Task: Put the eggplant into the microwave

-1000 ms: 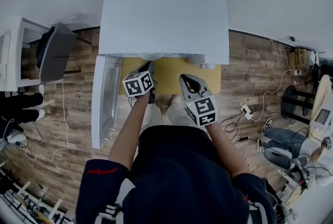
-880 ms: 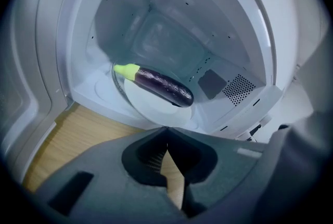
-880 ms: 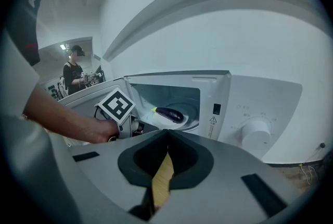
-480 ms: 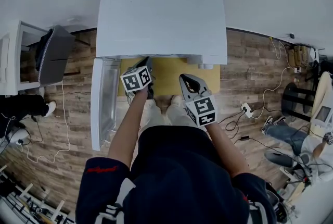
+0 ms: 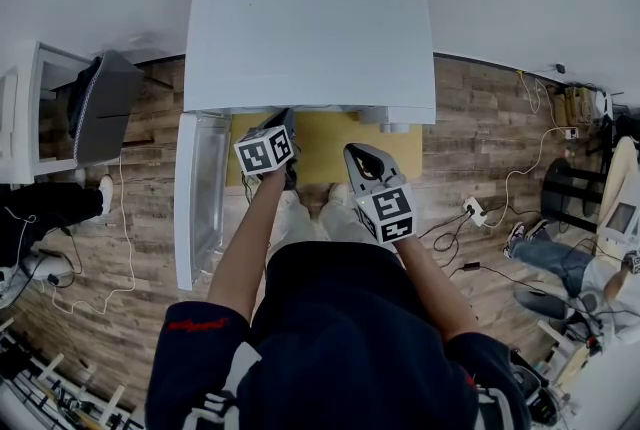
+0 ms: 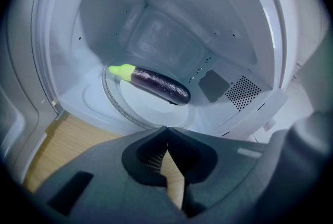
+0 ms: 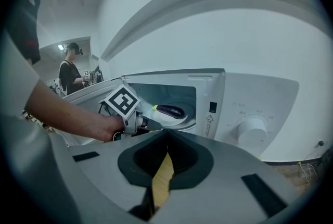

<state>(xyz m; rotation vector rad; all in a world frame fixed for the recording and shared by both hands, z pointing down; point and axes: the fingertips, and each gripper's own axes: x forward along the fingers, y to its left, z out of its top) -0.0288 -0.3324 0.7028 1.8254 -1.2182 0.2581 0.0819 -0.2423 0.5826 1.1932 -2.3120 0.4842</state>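
1. Looking steeply down, the head view shows the white microwave [image 5: 310, 38] from above, standing on a yellow wooden worktop [image 5: 400, 150]. Its door [image 5: 200, 203] is swung wide open to the left. The left gripper [image 5: 284, 121] reaches to the open front, its tip at the edge of the oven's top. The right gripper [image 5: 356, 154] hovers beside it, in front of the oven and short of it. The cavity's inside is hidden from here.
2. In the left gripper view, the eggplant [image 6: 160, 86] lies flat on the glass turntable [image 6: 125, 108] inside the cavity.
   - It is long, slim and glossy dark purple, with a pale yellow-green cap [image 6: 122, 70] at one end and a rounded tip at the other.
   - Its long axis runs slantwise across the plate. The cap points to the upper left and the rounded end to the lower right, toward the perforated vent patch [image 6: 243, 91] on the side wall.
   - The left gripper's jaws are pressed together with nothing between them, and they sit in front of the eggplant without touching it.
3. In the right gripper view, the eggplant appears small through the open front, lying roughly crosswise with its cap to the left.
   - The left gripper's tip sits at the opening, near the cap.
   - The right gripper's jaws are clenched and empty.
   - A round dial [image 7: 253, 132] sits right of the opening.
   - A person [image 7: 70, 72] stands far off at the left.
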